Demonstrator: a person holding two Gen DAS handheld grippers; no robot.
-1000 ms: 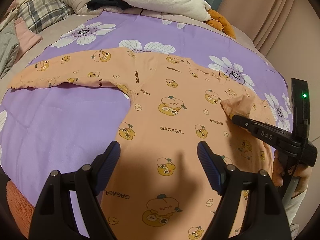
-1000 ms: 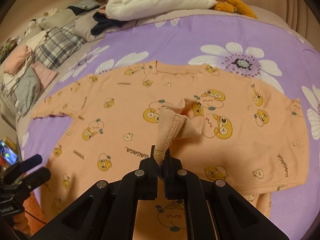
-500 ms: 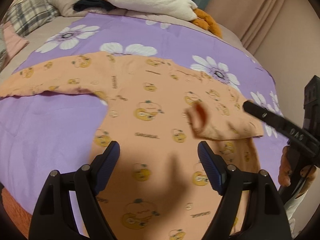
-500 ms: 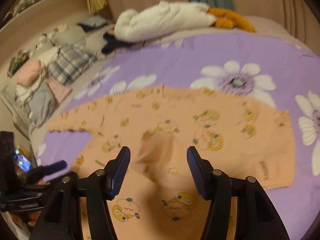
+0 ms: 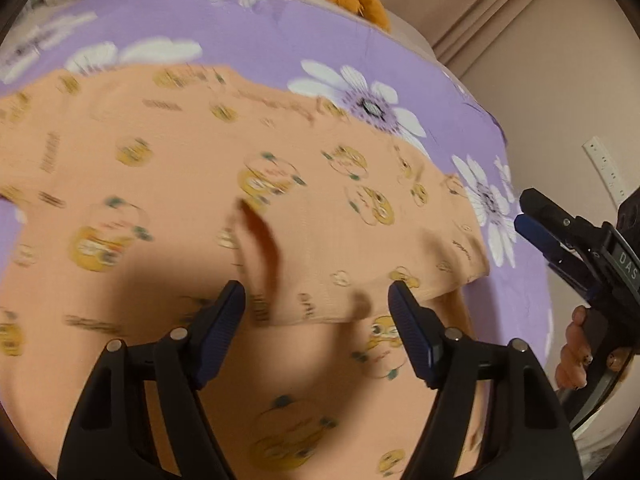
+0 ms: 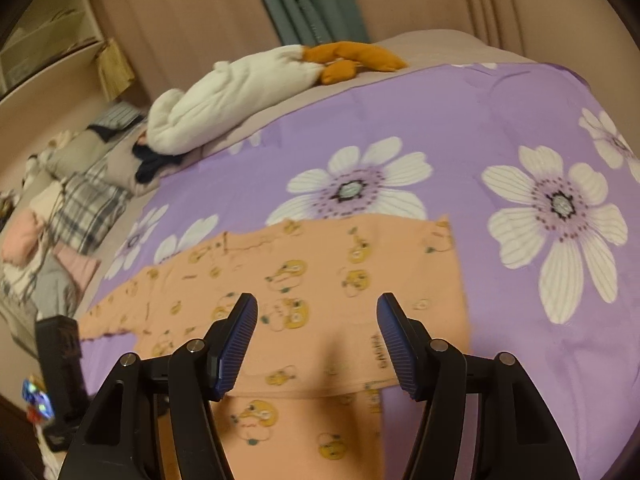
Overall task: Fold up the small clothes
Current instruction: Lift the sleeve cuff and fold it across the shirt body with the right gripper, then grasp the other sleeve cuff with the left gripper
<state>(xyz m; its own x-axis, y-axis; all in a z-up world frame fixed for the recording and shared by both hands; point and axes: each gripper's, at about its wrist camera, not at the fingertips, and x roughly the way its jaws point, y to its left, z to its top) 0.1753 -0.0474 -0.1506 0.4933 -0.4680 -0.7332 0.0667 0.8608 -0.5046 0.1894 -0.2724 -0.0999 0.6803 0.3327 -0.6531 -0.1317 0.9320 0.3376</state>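
Shirt, peach cotton w/ yellow cartoon print (image 5: pixel 192 184), lies flat on purple bedsheet w/ white daisies (image 6: pixel 460 132); one sleeve folded across its chest, cuff near mid-shirt. Left gripper (image 5: pixel 318 312) wide, nothing held, over the folded sleeve's lower edge. Right gripper (image 6: pixel 316 332) wide, nothing held, above shirt's folded side. White plush duck (image 6: pixel 224 96) well beyond shirt, at sheet's far edge.

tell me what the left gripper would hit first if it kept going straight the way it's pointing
Most likely the folded-over sleeve of the orange shirt, lying between and just ahead of the open left gripper. Depth is blurred, so it could pass over the fabric at first.
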